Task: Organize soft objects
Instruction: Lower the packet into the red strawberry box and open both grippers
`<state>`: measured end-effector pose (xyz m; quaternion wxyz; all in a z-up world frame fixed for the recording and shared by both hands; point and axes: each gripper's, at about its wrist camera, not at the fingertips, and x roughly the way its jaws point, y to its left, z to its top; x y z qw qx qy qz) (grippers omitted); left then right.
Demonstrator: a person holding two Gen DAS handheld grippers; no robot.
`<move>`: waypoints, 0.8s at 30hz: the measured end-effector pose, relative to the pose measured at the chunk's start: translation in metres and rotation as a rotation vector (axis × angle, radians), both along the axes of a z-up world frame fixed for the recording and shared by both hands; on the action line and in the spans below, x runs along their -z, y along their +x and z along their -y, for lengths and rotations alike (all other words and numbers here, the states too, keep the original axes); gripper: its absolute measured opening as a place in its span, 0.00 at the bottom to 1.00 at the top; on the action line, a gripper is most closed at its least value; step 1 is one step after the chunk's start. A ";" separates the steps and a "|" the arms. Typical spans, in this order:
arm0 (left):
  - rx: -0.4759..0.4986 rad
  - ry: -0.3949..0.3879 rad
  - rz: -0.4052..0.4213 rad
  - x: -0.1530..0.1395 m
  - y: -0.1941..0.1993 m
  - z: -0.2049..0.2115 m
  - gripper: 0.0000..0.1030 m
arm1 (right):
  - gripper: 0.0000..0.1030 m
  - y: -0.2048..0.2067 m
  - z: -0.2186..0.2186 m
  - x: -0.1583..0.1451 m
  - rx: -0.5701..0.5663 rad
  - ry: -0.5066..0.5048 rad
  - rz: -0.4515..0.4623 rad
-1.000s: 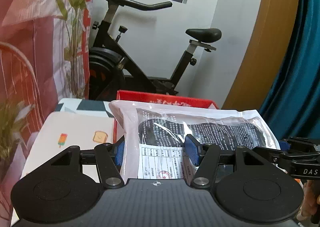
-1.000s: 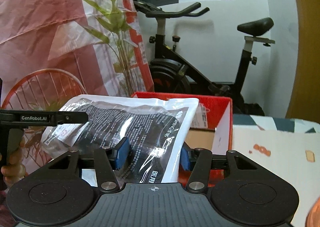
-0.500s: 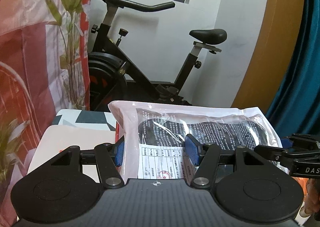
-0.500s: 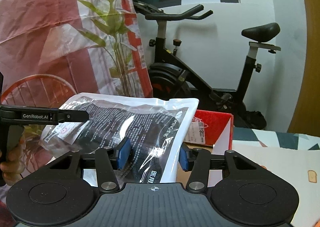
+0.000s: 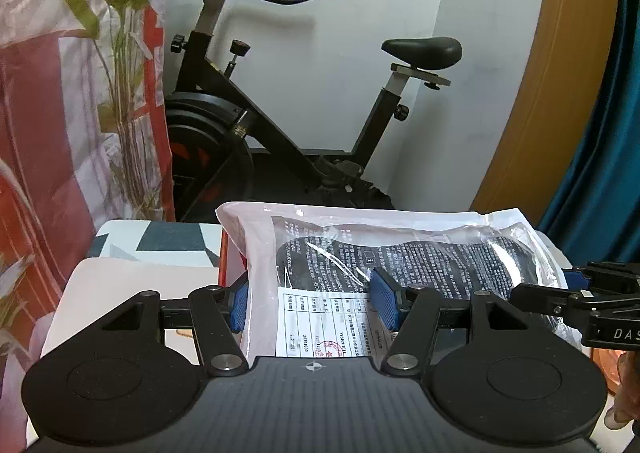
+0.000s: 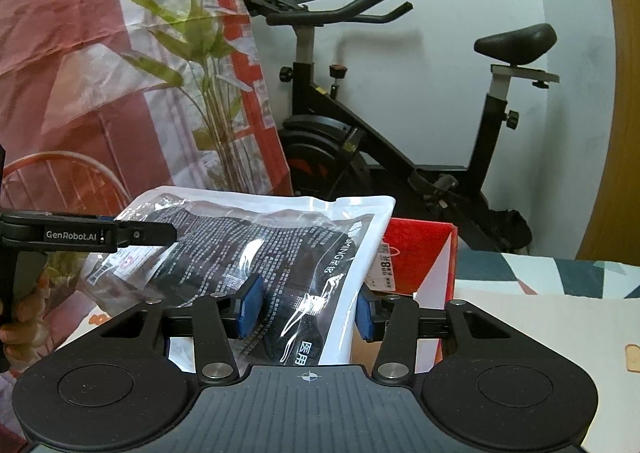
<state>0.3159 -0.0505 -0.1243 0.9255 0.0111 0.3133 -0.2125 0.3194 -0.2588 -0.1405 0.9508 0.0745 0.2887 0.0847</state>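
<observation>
Behind my jaws stands an exercise bike (image 5: 304, 101). Both the left gripper (image 5: 310, 303) and right gripper (image 6: 306, 311) hold their jaws closed on one sealed plastic pouch (image 5: 400, 253), lifted above the red box (image 6: 420, 257). I judge it not yet put away.

You've got open air above the plastic packet (image 5: 384, 253) toward the exercise bike (image 5: 288, 125); the red box (image 6: 420, 253) sits right under and behind it; the printed curtain (image 6: 100, 73) crowds the left; the teal curtain (image 5: 600, 133) hems the right.

Black-and-white printed pouch (image 5: 384, 253), red box (image 6: 420, 253)
</observation>
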 end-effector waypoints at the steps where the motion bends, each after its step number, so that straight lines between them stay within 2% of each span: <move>1: 0.002 0.002 -0.002 0.001 0.001 0.002 0.61 | 0.41 0.002 0.001 0.002 0.003 0.001 0.001; 10: 0.014 0.012 -0.040 0.015 0.014 0.014 0.61 | 0.39 0.012 0.015 0.017 0.038 0.018 -0.029; 19: 0.008 0.019 -0.102 0.034 0.020 0.012 0.61 | 0.28 0.014 0.021 0.033 0.047 0.042 -0.079; 24: 0.005 0.034 -0.104 0.038 0.021 0.012 0.63 | 0.24 0.014 0.024 0.038 0.066 0.068 -0.092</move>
